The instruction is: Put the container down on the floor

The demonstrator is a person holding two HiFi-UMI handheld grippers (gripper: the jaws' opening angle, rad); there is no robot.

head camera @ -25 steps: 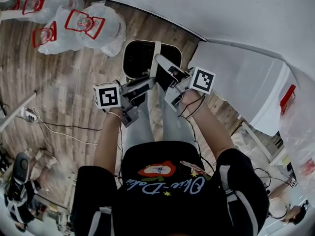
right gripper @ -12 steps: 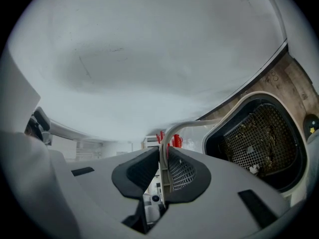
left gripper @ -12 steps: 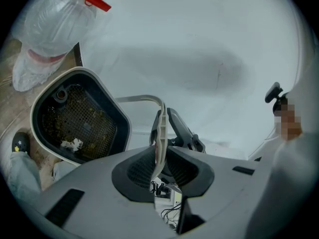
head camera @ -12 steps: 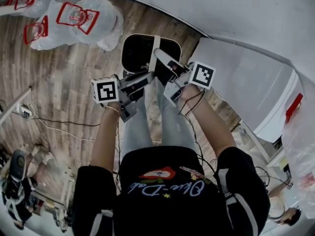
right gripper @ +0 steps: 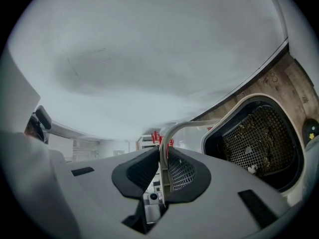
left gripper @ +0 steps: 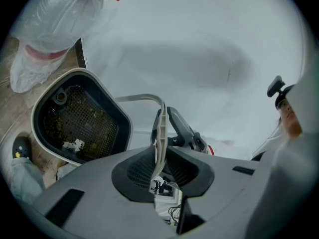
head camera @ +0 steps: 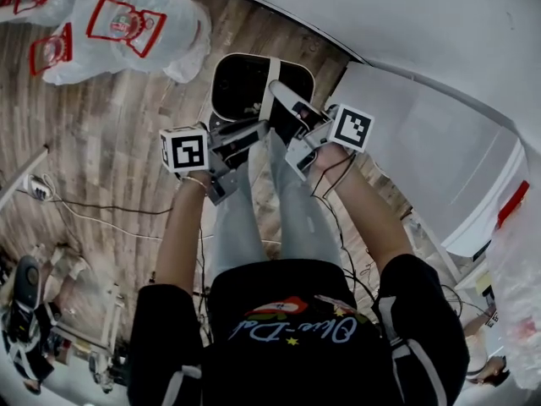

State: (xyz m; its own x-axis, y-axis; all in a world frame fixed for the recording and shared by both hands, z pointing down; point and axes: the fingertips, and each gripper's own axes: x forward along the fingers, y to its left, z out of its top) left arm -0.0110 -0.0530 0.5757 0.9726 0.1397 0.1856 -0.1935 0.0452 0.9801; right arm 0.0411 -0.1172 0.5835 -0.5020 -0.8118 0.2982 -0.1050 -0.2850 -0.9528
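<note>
Container point(head camera: 239, 81) hangs by its pale handle point(head camera: 268, 91) in front of the person, over the far strip of wooden floor point(head camera: 110, 134) where the boards meet the white wall point(head camera: 423, 24). The wall closes off the far side, and a white cabinet point(head camera: 423, 134) stands close on the right, so the open boards lie to the left and near left of the container.

Clear plastic bags with red print point(head camera: 127, 36) sit on the floor at the far left, apart from the container. Thin cables point(head camera: 101, 214) trail across the boards at the near left. The person's grey-trousered legs point(head camera: 254, 218) stand just on the near side of it.

The left gripper point(head camera: 254, 132) is clamped on the handle, its pads pressed to either side of the strip point(left gripper: 160, 128). The right gripper point(head camera: 283, 101) grips the same handle from the other side, its pads tight on it too point(right gripper: 164, 153).

The container has a rounded, cream rim and a dark inside with a mesh bottom point(left gripper: 84, 108). Brownish crumbs cling to the mesh, and a small white scrap point(left gripper: 75, 144) lies near one edge. In both gripper views it hangs tilted, its open mouth turned towards the cameras.
</note>
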